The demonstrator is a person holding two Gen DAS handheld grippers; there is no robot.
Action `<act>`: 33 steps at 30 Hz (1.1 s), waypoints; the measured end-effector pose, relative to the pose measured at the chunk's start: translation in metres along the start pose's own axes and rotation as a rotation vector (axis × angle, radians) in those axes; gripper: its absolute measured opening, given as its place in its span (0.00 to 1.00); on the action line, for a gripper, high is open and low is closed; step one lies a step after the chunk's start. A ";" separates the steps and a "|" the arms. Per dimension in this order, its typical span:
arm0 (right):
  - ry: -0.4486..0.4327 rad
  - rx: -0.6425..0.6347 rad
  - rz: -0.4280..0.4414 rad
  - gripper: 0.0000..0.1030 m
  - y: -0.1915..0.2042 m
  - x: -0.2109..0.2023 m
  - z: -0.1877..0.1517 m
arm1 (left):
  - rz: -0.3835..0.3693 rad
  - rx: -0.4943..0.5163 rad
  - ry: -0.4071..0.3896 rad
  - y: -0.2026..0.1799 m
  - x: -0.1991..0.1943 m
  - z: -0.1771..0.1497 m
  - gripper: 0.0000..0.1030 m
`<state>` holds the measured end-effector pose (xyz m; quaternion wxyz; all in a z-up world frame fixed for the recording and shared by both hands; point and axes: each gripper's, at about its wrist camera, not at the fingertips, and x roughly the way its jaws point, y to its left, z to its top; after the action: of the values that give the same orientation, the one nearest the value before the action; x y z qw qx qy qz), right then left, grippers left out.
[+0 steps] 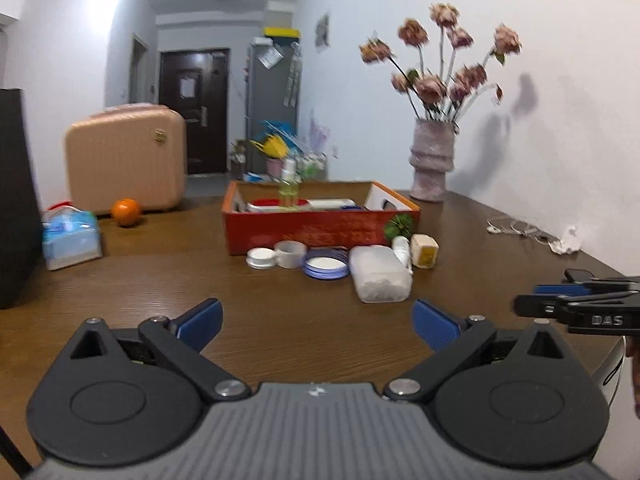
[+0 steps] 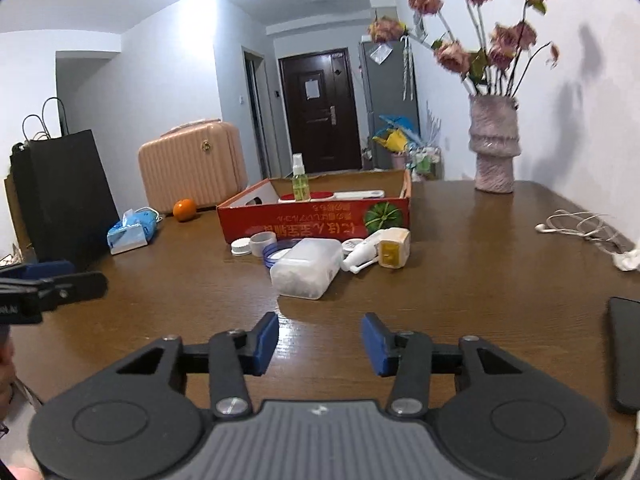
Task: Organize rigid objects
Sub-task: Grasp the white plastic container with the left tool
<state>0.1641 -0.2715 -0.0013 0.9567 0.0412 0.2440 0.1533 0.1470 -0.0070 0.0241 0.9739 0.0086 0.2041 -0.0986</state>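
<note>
Blue pads: left claw [image 1: 316, 322] stands wide apart over bare wood, nothing between the jaws.
Right claw: right claw [image 2: 320, 344] is partly apart, also empty, low in the right wrist frame.
Desk: brown desk [image 2: 500, 264] carries everything.
Nearest item: clear plastic container [image 2: 306, 268] lies centre frame, just beyond the right claw.
Cluster: white dispenser [image 2: 362, 256], cream and yellow block [image 2: 394, 252], blue-rimmed lid [image 2: 278, 252], tape roll [image 2: 262, 243] and white cap [image 2: 241, 247] crowd against the red box [image 2: 312, 224].
Box: already holds a green spray bottle [image 2: 300, 182], standing upright.
Risk: items touch, so grabbing one likely nudges its neighbours; smooth container may slip from narrow pads.
Risk two: lowering something in carelessly could topple the bottle.
</note>
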 end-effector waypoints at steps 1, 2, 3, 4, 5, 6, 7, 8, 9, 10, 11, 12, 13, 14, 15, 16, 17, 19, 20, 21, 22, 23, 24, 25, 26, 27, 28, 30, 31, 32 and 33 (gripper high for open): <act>0.011 -0.003 0.008 0.41 -0.001 0.010 0.003 | -0.013 0.003 0.013 -0.002 0.013 0.003 1.00; 0.022 -0.001 0.020 0.38 -0.004 0.023 0.007 | -0.025 0.005 0.023 -0.004 0.024 0.005 1.00; 0.028 0.002 0.031 0.36 -0.006 0.034 0.012 | -0.040 0.007 0.030 -0.007 0.038 0.007 1.00; 0.036 0.003 0.045 0.31 -0.010 0.049 0.019 | -0.056 0.003 0.034 -0.009 0.056 0.010 0.99; 0.042 0.004 0.053 0.26 -0.014 0.065 0.026 | -0.055 -0.004 0.051 -0.011 0.073 0.011 0.96; 0.049 0.008 0.058 0.24 -0.017 0.078 0.031 | -0.040 -0.010 0.085 -0.013 0.093 0.013 0.92; 0.059 0.021 0.062 0.20 -0.024 0.096 0.040 | -0.034 -0.018 0.113 -0.014 0.111 0.014 0.84; 0.063 0.036 0.070 0.19 -0.028 0.109 0.046 | -0.040 -0.037 0.138 -0.014 0.128 0.016 0.77; 0.075 0.054 0.088 0.19 -0.034 0.125 0.054 | -0.058 -0.072 0.160 -0.012 0.142 0.018 0.74; 0.088 0.069 0.110 0.19 -0.040 0.143 0.063 | -0.084 -0.113 0.179 -0.010 0.153 0.021 0.72; 0.090 0.073 0.128 0.20 -0.043 0.157 0.070 | -0.117 -0.161 0.195 -0.007 0.162 0.023 0.71; 0.093 0.073 0.150 0.22 -0.045 0.171 0.076 | -0.142 -0.201 0.202 -0.004 0.169 0.025 0.71; 0.104 0.076 0.164 0.22 -0.047 0.185 0.080 | -0.164 -0.237 0.208 -0.002 0.175 0.025 0.69; 0.117 0.080 0.173 0.22 -0.048 0.198 0.085 | -0.178 -0.273 0.220 -0.001 0.183 0.026 0.60; 0.128 0.076 0.190 0.22 -0.049 0.212 0.090 | -0.186 -0.293 0.231 -0.001 0.188 0.026 0.55; 0.132 0.076 0.203 0.22 -0.050 0.223 0.094 | -0.189 -0.305 0.244 -0.001 0.194 0.026 0.48; 0.140 0.075 0.210 0.22 -0.050 0.231 0.096 | -0.192 -0.317 0.257 -0.001 0.200 0.025 0.47; 0.165 0.067 0.226 0.22 -0.048 0.245 0.098 | -0.211 -0.357 0.256 0.003 0.204 0.024 0.44; 0.178 0.066 0.233 0.22 -0.048 0.248 0.098 | -0.212 -0.372 0.256 0.006 0.205 0.024 0.41; 0.188 0.067 0.250 0.22 -0.047 0.250 0.095 | -0.209 -0.379 0.254 0.008 0.203 0.023 0.40; 0.187 0.078 0.266 0.21 -0.047 0.248 0.093 | -0.199 -0.386 0.254 0.011 0.201 0.023 0.38; 0.191 0.085 0.265 0.19 -0.047 0.245 0.092 | -0.189 -0.393 0.253 0.014 0.199 0.023 0.37; 0.198 0.092 0.267 0.19 -0.046 0.239 0.089 | -0.179 -0.399 0.250 0.018 0.195 0.023 0.37; 0.202 0.094 0.270 0.19 -0.045 0.233 0.085 | -0.166 -0.404 0.247 0.022 0.190 0.021 0.37; 0.210 0.096 0.273 0.19 -0.043 0.223 0.081 | -0.150 -0.412 0.242 0.026 0.184 0.019 0.37; 0.220 0.107 0.281 0.19 -0.042 0.216 0.077 | -0.135 -0.420 0.238 0.029 0.178 0.017 0.37; 0.230 0.127 0.292 0.18 -0.040 0.205 0.071 | -0.121 -0.425 0.235 0.033 0.170 0.014 0.37; 0.232 0.156 0.307 0.19 -0.034 0.182 0.057 | -0.096 -0.428 0.223 0.038 0.154 0.009 0.37; 0.228 0.168 0.310 0.20 -0.027 0.167 0.047 | -0.091 -0.433 0.221 0.040 0.147 0.006 0.34; 0.225 0.189 0.311 0.20 -0.021 0.156 0.040 | -0.096 -0.440 0.224 0.041 0.140 0.004 0.28; 0.219 0.212 0.304 0.20 -0.013 0.145 0.032 | -0.093 -0.449 0.221 0.042 0.132 0.002 0.24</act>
<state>0.3034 -0.2391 -0.0414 0.8807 0.1608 0.3523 0.2727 0.2748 0.0087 -0.0275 0.9176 -0.2065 0.3262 -0.0941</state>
